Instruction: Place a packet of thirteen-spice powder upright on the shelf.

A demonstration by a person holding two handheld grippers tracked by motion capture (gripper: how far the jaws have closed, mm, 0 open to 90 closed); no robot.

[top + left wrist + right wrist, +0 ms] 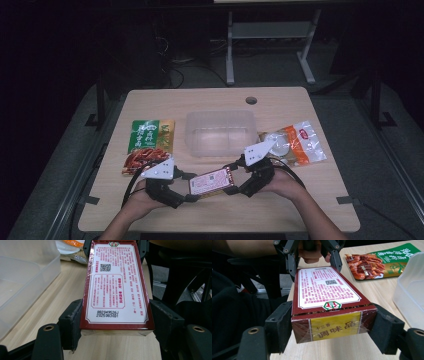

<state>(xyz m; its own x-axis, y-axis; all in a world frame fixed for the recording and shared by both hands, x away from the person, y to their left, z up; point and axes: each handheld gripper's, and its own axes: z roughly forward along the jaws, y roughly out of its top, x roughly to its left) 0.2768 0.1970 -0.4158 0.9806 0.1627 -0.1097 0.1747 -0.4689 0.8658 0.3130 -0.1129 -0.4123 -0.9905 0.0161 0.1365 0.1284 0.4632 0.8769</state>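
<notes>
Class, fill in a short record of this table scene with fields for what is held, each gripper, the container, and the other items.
Held item: dark red rectangular box with a white printed label, above the table between both grippers
Left gripper: jaws shut on one end of the box
Right gripper: jaws shut on the other end, which bears a yellow label
Container: clear plastic tub, nothing visible inside
Other items: green and gold snack packet left of the tub; clear bag with an orange label to its right
Surface: light wooden table
</notes>
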